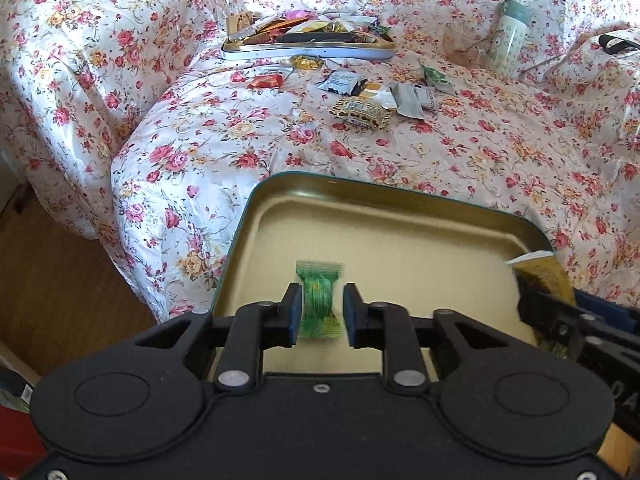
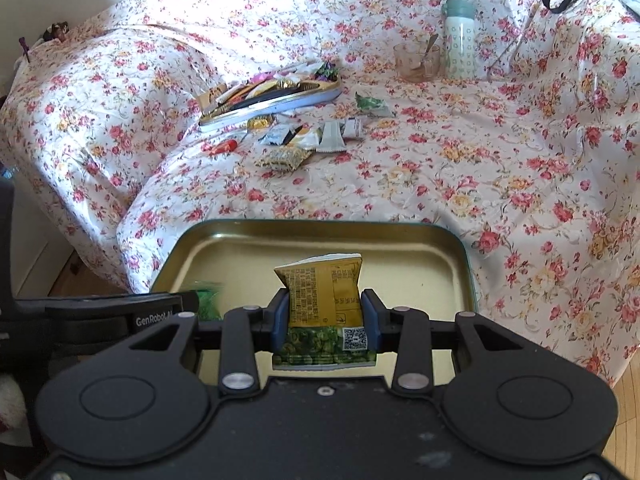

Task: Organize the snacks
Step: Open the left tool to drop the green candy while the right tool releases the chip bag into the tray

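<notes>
- Two tins: an empty gold tin (image 1: pixel 400 216) up close, and a flat tin (image 1: pixel 308 54) farther back, heaped with snacks.
- One green candy (image 1: pixel 320 300) sits blurry between the parted jaws of the left hand-held gripper (image 1: pixel 322 312), over the gold tin.
- One yellow snack packet (image 2: pixel 326 300) is squeezed tight by the right hand-held gripper (image 2: pixel 326 324).
- About seven loose snacks (image 1: pixel 360 110) lie near the flat tin.
- One bottle (image 2: pixel 460 36) and one glass cup (image 2: pixel 416 62) stand behind.
- A flowery cloth (image 2: pixel 480 168) covers everything; the wood floor (image 1: pixel 60 280) shows at the left.

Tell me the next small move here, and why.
Probably open the right gripper: it is shut on the yellow snack packet above the empty tin tray, while the left gripper stands open around the green candy.
</notes>
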A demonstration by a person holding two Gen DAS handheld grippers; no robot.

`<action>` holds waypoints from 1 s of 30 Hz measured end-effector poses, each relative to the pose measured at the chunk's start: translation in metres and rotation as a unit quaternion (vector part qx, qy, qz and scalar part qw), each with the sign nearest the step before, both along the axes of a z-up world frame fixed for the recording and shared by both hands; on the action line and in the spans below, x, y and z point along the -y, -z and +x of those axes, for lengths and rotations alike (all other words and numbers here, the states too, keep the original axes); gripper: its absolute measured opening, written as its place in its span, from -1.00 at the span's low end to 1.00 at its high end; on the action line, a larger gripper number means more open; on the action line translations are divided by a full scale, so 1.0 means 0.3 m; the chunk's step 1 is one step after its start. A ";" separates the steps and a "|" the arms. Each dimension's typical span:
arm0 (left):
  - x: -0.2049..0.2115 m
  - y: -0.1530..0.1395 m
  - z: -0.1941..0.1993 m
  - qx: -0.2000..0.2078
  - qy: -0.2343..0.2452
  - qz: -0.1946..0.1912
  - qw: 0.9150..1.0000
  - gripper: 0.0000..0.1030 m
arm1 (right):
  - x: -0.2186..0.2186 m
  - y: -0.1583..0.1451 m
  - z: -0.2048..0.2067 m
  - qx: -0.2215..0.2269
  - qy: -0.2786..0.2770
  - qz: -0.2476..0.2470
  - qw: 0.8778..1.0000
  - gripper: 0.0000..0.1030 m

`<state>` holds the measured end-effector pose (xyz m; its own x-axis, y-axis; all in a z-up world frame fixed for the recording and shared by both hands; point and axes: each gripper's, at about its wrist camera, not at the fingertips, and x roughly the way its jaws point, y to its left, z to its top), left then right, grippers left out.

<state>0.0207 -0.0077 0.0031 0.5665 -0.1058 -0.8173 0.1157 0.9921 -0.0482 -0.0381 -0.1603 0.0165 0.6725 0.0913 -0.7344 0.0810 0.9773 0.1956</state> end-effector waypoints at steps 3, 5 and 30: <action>-0.006 0.002 -0.004 0.000 -0.003 0.000 1.000 -0.36 | -0.003 0.009 -0.003 -0.006 0.000 -0.001 1.000 -0.21; -0.008 0.003 -0.005 0.000 -0.004 0.001 1.000 -0.36 | 0.000 0.013 -0.002 -0.011 0.002 0.003 1.000 -0.21; -0.003 0.010 -0.021 -0.005 -0.002 0.005 1.000 -0.36 | 0.012 0.018 -0.004 -0.017 0.016 0.016 1.000 -0.10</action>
